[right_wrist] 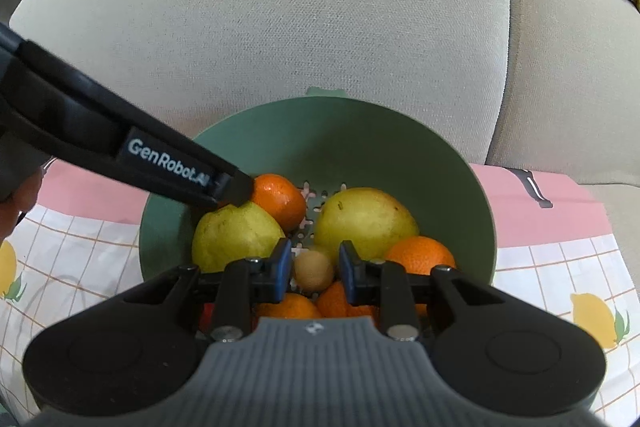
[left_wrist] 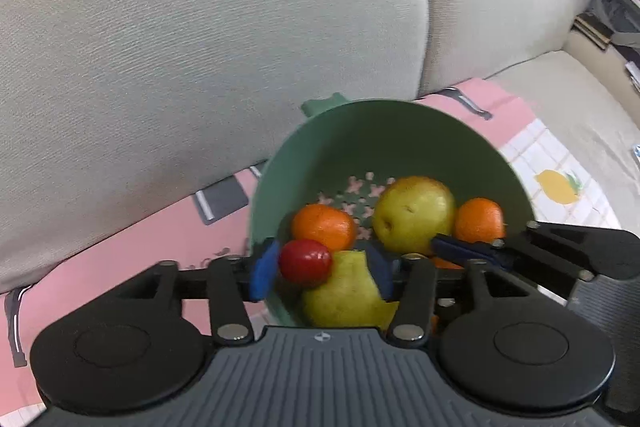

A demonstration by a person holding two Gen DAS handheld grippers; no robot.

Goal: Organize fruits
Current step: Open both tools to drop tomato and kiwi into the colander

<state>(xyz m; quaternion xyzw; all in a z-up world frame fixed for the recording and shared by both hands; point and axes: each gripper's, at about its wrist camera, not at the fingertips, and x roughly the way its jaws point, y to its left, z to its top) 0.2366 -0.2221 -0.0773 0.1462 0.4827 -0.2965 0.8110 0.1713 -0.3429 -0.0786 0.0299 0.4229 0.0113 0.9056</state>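
A green colander (left_wrist: 400, 143) sits on a pink lemon-print cloth (right_wrist: 560, 255) on the sofa seat (left_wrist: 580, 95), its tab handle pointing at the backrest. In it lie two pears and several oranges. The left gripper (left_wrist: 320, 267) has its fingers spread wide, a small red fruit (left_wrist: 305, 262) lying crosswise beside the left one. The right gripper (right_wrist: 314, 265) fingers stand apart around a small tan fruit (right_wrist: 313, 271), not quite touching.

Count in green colander (right_wrist: 472, 195): pears, two – one (right_wrist: 236, 237) left of right-hand jaws, one (right_wrist: 366, 223) just beyond. Oranges, four showing – far one (right_wrist: 280, 201), right one (right_wrist: 420, 255), two low under jaws (right_wrist: 288, 307) (right_wrist: 336, 301). One small tan round fruit (right_wrist: 314, 271) between jaws. One red fruit (left_wrist: 305, 262) between left-hand jaws.
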